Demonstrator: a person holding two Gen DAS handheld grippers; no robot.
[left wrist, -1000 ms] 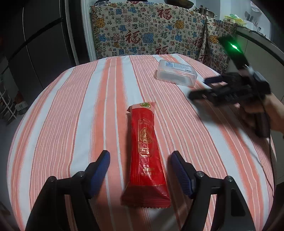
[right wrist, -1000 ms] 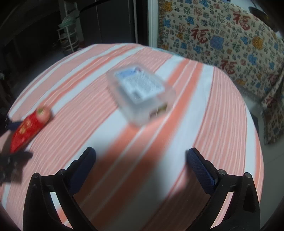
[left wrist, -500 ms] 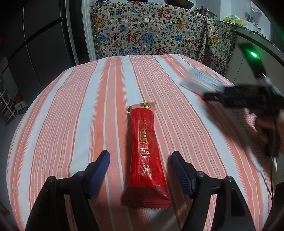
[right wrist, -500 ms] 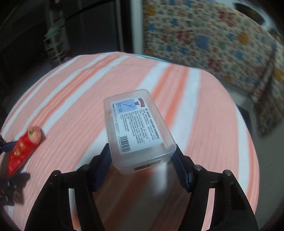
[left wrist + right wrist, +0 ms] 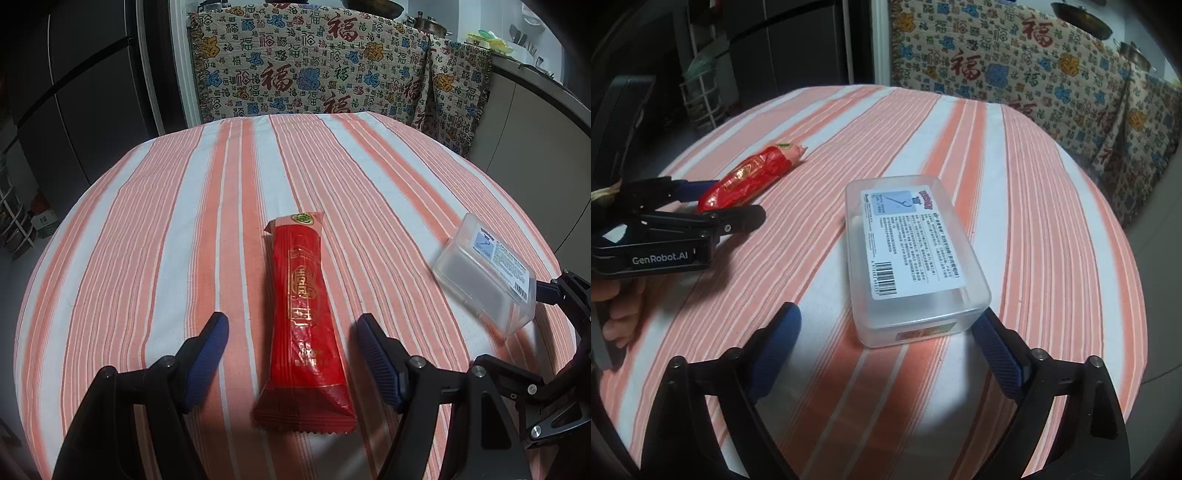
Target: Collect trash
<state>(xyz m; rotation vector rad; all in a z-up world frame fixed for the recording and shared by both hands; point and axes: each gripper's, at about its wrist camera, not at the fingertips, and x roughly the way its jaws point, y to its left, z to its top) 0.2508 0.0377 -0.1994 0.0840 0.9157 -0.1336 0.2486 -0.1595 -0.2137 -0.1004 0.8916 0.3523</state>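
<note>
So the round worktop (image 5: 155, 229) was covered with an orange-and-white striped cloth, and two bits of trash were laid out on it. A red wrapper (image 5: 304, 314) was lying flat roughly mid-worktop, lengthwise between the fingers of the left gripper (image 5: 291, 354); that gripper's jaws were held apart, a clear gap was left on both sides of the wrapper, and nothing was being pinched. From the right wrist view the same wrapper (image 5: 750, 177) could be seen off to the left, with the left gripper (image 5: 724, 205) around its near end and a hand (image 5: 620, 310) wrapped on the handle below. The other item, a clear plastic box (image 5: 912, 258) with a printed label and barcode on top, was set down on the cloth near the worktop's right edge, well apart from the wrapper. The right gripper (image 5: 890, 350) was caught with its jaws opening: the box's near end sat between them, the left finger (image 5: 779, 339) was plainly clear of it, and the right finger looked just beside the box's corner, though contact couldn't really be told. In the left wrist view the box (image 5: 484, 273) showed up at far right, with a blue fingertip of the right gripper poking out just behind it. A patterned throw (image 5: 314, 74) was draped behind the worktop.
</note>
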